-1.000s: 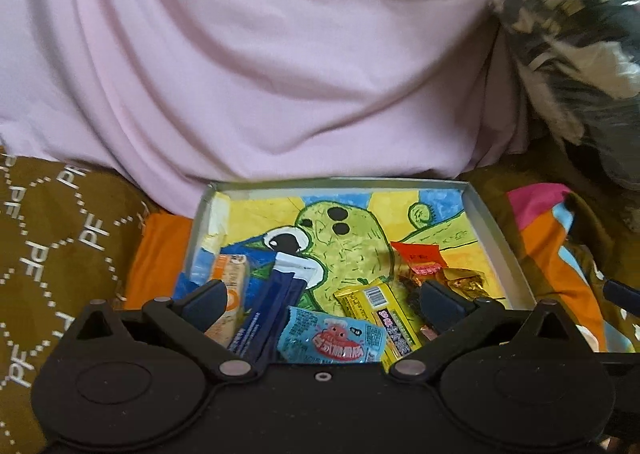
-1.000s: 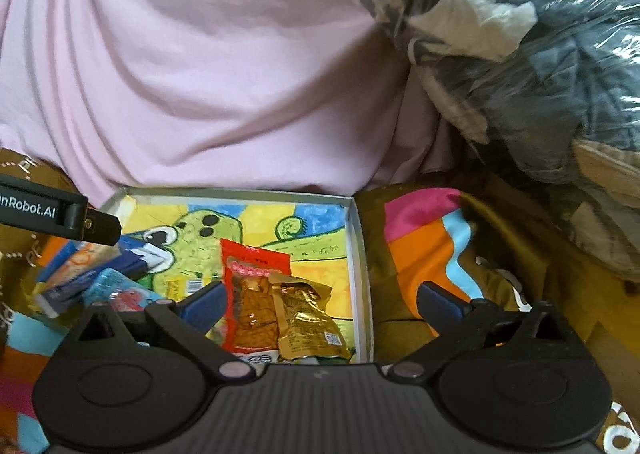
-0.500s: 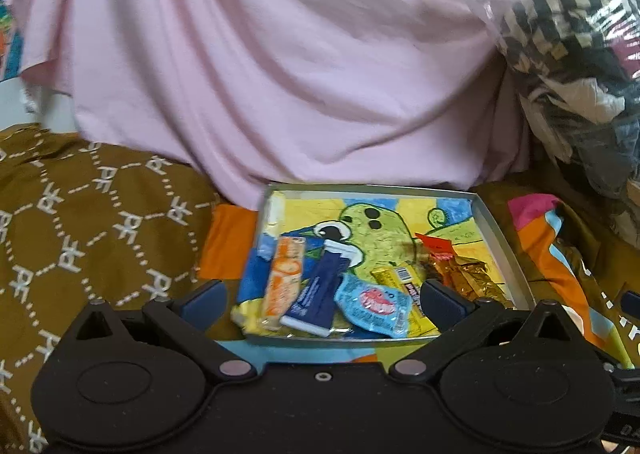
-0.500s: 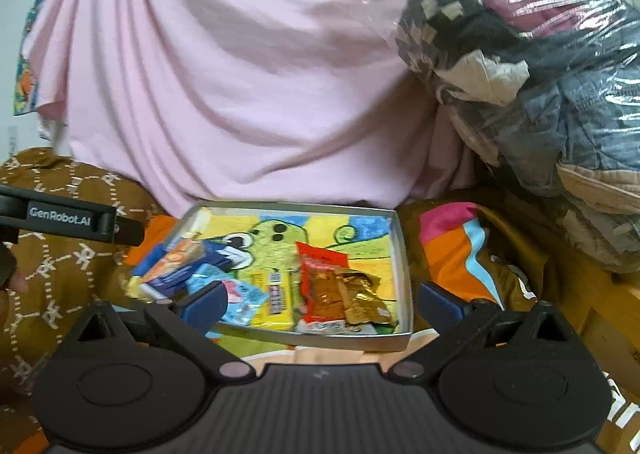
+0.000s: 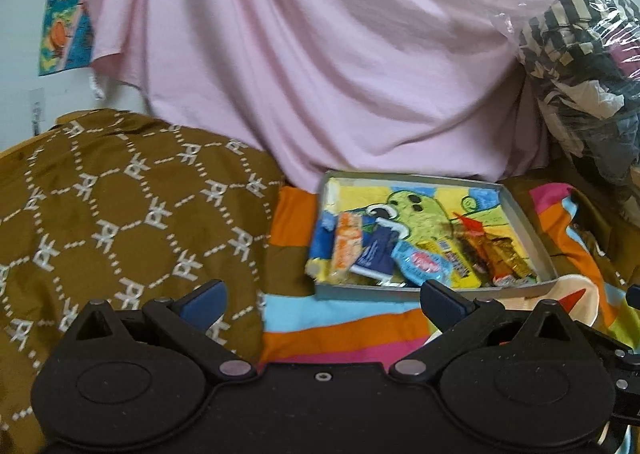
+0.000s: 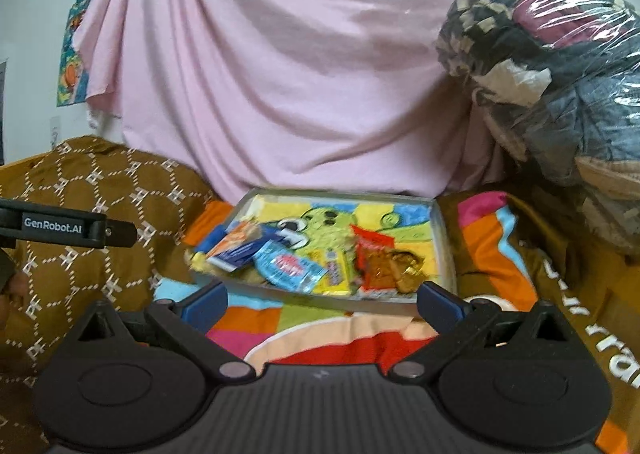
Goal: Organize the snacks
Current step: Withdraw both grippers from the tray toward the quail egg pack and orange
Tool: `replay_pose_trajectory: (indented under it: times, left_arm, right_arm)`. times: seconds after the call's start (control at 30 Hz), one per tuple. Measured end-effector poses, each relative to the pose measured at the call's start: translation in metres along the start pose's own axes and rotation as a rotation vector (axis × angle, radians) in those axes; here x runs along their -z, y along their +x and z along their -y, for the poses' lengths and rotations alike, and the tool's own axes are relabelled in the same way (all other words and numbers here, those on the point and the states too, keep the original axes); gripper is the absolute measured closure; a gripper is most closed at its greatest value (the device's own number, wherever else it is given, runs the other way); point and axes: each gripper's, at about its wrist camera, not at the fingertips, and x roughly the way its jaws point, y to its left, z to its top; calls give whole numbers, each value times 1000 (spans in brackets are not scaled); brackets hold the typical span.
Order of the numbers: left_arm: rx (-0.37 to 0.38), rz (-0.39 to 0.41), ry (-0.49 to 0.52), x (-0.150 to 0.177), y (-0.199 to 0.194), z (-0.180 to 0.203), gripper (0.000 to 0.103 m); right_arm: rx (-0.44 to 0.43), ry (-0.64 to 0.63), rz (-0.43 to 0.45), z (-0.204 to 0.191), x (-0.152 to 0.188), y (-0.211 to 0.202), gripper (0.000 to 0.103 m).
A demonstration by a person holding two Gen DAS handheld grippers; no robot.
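A shallow grey tray [image 5: 528, 222] with a green cartoon picture on its floor lies on a colourful blanket; it also shows in the right wrist view [image 6: 444, 238]. Several snack packets lie along its near side: an orange packet [image 5: 346, 248], a dark blue packet [image 5: 376, 254], a light blue packet [image 5: 420, 264], a yellow packet [image 5: 456, 266], and red and gold packets [image 6: 384, 260]. My left gripper [image 5: 322, 300] is open and empty, held back from the tray. My right gripper [image 6: 320, 300] is open and empty, just short of the tray's near rim.
A pink sheet [image 5: 320, 54] hangs behind the tray. A brown patterned cloth [image 5: 120, 214] covers the left. A plastic-wrapped bundle of clothes [image 6: 560, 66] stands at the right. The striped blanket [image 6: 492, 238] spreads around the tray. The left gripper's body [image 6: 60, 230] shows at the right view's left edge.
Both grippers have drawn back and up from the tray, which now looks smaller and farther. The snacks have not moved. Both stay open.
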Motion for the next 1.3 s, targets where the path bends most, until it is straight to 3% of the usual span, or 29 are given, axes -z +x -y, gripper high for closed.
replay_pose_trajectory:
  times: [0.2,0.4,0.8,1.3]
  left_arm:
    - [-62,13,35,28,-21,-15,1]
    - [-107,-51,72,55,-21,-26,1]
    - [-110,-226,50,87,-1,-40,1]
    - [-89,-359,65,103,32,-37,1]
  right_arm:
    - [-27,18,-42,-20,25,-3,0]
    - [-53,-1,-100,-39,54,-4,0]
    - [-69,-15,-171,-53,86,2,0]
    - [-108,19,-280,-62,105,29,0]
